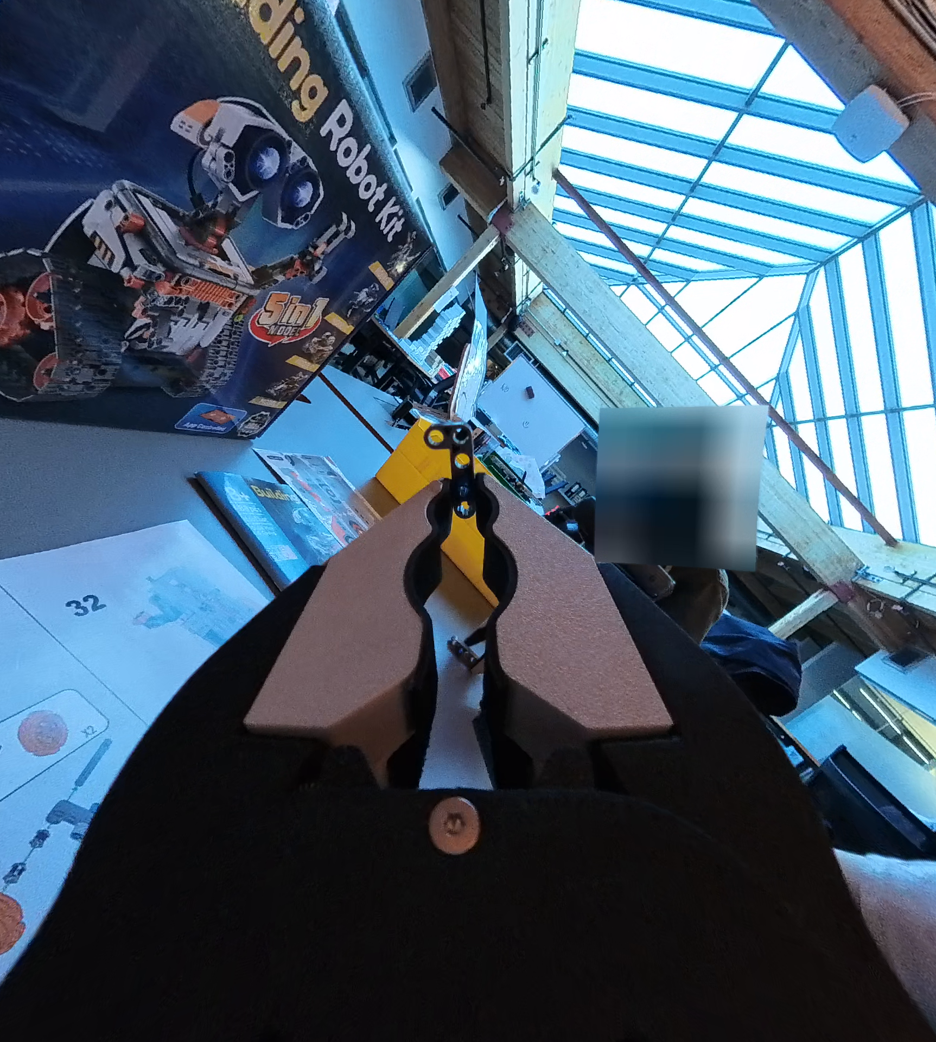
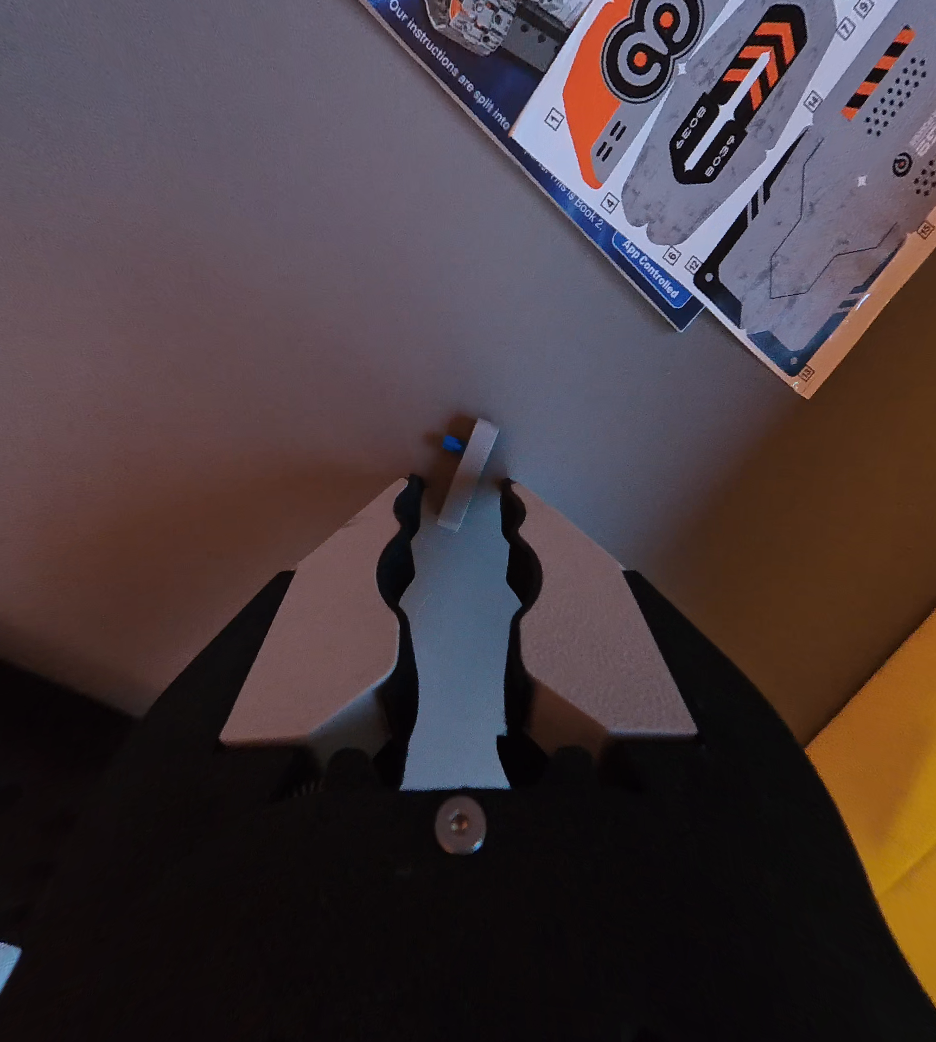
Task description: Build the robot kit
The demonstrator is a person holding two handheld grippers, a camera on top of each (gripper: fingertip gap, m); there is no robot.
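Note:
My left gripper (image 1: 461, 486) is shut on a black L-shaped beam with holes (image 1: 457, 451), held up in the air above the table; the beam sticks out past the fingertips. A small grey pin piece (image 1: 462, 654) lies on the table below, seen between the fingers. My right gripper (image 2: 458, 480) is open, close above the grey table. A flat grey beam (image 2: 468, 473) with a blue pin (image 2: 452, 444) on its far left side lies just ahead between the fingertips, touching neither finger.
A large kit box with a robot picture (image 1: 172, 225) stands at the back left. An open instruction booklet (image 1: 31, 705), more booklets (image 1: 296, 507) and a yellow box (image 1: 426, 473) lie on the table. A sticker sheet (image 2: 736, 141) lies on a booklet; a yellow surface (image 2: 916, 789) is at right. About 30 cm separates my left fingertips from my right.

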